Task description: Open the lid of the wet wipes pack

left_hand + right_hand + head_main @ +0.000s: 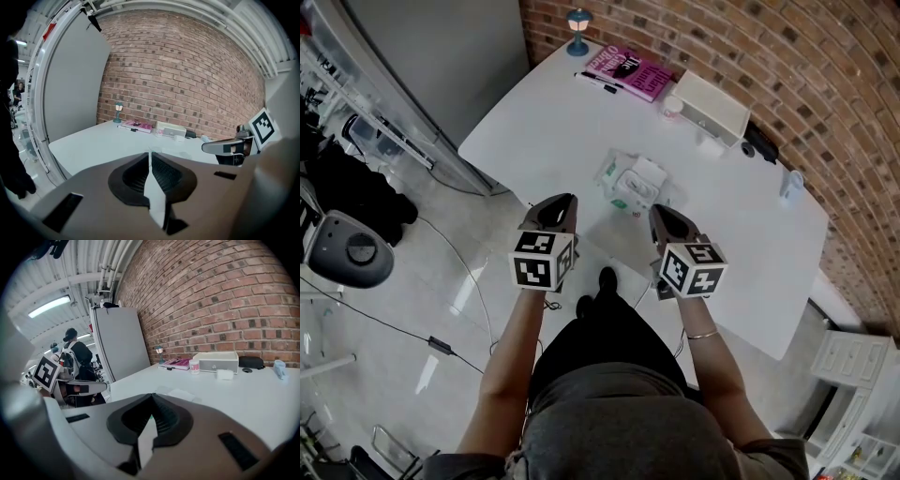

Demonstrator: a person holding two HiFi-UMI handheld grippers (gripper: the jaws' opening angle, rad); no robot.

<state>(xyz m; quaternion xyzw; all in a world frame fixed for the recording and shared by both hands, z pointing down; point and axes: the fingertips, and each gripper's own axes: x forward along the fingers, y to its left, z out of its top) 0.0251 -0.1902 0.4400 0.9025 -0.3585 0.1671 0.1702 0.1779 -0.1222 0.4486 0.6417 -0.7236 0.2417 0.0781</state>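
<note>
Pack of wet wipes (pixel 632 182) lying flat on the white table (pixel 750 234), close to the near edge and directly in front of the person, with a gripper held on either side of it.

The left gripper (pixel 562 200) and right gripper (pixel 657 209) hover just short of the pack and touch nothing. Each points forward and slightly downward towards it. In both gripper views the jaws are closed tip to tip with nothing between them, so neither tool carries or pinches anything.

The pack lies between the two lines of approach. This placement probably suits a two-handed job, since a soft pack tends to slide or buckle unless one tool steadies it while the other works the flap.

The lid (pixel 643 174) appears as a white panel on the pack's upper face. From above, and in the shallow gripper views, it cannot be made out whether it lies flat or is raised. The scene therefore fits either a closed lid or one already lifted.

The book (pixel 628 70), lamp (pixel 577 30) and white box (pixel 711 105) stand well apart along the brick wall (pixel 787 66), which leaves the working area free.
</note>
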